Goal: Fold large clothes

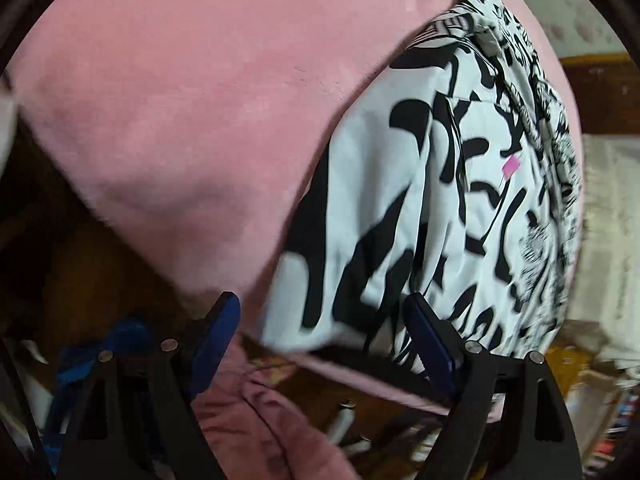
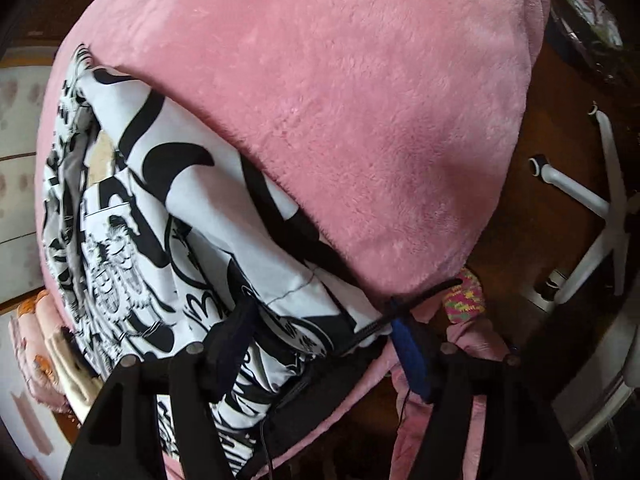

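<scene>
A black-and-white printed garment (image 1: pixel 460 216) lies on a pink fleece blanket (image 1: pixel 180 100). In the left wrist view my left gripper (image 1: pixel 320 312) is open, its blue-padded fingers (image 1: pixel 216 340) spread around the garment's near corner, which hangs over the blanket's edge. In the right wrist view the same garment (image 2: pixel 168 232) lies bunched at the left of the pink blanket (image 2: pixel 380 100). My right gripper (image 2: pixel 320 320) is open, with the garment's hem between its fingers (image 2: pixel 408 344).
A white swivel-chair base (image 2: pixel 600 216) stands on the brown floor at the right. Pink cloth (image 2: pixel 472 336) and a colourful knitted piece (image 2: pixel 466 296) lie below the blanket edge. Blue fabric (image 1: pixel 100 360) and clutter sit low in the left wrist view. Folded pink-and-cream items (image 2: pixel 48 344) lie at the left.
</scene>
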### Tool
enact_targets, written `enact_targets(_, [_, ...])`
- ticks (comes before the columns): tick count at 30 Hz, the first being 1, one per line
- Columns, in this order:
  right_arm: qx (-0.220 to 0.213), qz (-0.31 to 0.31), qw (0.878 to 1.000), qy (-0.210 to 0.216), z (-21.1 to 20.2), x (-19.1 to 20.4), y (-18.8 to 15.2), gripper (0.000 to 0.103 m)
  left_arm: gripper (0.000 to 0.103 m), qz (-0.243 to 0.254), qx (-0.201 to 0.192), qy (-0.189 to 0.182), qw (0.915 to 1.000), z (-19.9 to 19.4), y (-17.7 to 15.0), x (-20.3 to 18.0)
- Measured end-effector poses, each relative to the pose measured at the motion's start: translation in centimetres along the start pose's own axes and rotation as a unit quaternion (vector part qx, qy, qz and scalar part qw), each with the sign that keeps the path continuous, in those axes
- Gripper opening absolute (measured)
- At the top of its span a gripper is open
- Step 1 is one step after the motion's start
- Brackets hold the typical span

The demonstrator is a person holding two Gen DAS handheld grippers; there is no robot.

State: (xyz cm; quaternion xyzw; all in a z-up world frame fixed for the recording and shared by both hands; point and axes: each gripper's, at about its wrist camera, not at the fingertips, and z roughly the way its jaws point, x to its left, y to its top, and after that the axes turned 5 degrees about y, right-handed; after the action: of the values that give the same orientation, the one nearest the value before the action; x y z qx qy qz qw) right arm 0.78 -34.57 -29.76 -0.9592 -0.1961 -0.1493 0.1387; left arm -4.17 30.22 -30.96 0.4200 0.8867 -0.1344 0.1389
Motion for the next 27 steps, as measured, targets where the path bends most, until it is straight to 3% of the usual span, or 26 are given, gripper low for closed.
enact_targets(2, [-0.005, -0.015, 1.0, -0.01, 0.1, 0.4, -0.1, 0.066, 0.082, -0.012, 0.008, -0.011, 0.9998, 0.7, 0.8, 0.2])
enact_targets(7, [-0.001, -0.018, 1.0, -0.015, 0.0, 0.9, -0.4, 0.057, 0.063, -0.055, 0.032, -0.022, 0.9977, 1.5, 1.4, 0.2])
enact_targets(14, [-0.006, -0.065, 0.998, -0.02, -0.9, 2.8, -1.6, 0.026, 0.019, -0.084, 0.04, -0.038, 0.9949, -0.2, 0.7, -1.5])
enact_targets(20, [0.02, -0.123, 0.992, -0.001, -2.3, 3.6, -2.0, 0.016, 0.015, -0.086, 0.006, -0.09, 0.9922, -3.6, -0.9, -4.6])
enact_targets(24, [0.061, -0.13, 0.988, 0.056, -4.0, 3.6, -0.8, 0.014, 0.014, -0.085, -0.019, -0.14, 0.9863, -6.5, -2.1, -7.1])
enact_targets(27, [0.086, -0.136, 0.981, 0.106, -5.1, 3.7, -0.5, 0.014, 0.014, -0.081, -0.04, -0.151, 0.9843, -8.3, -2.5, -9.1])
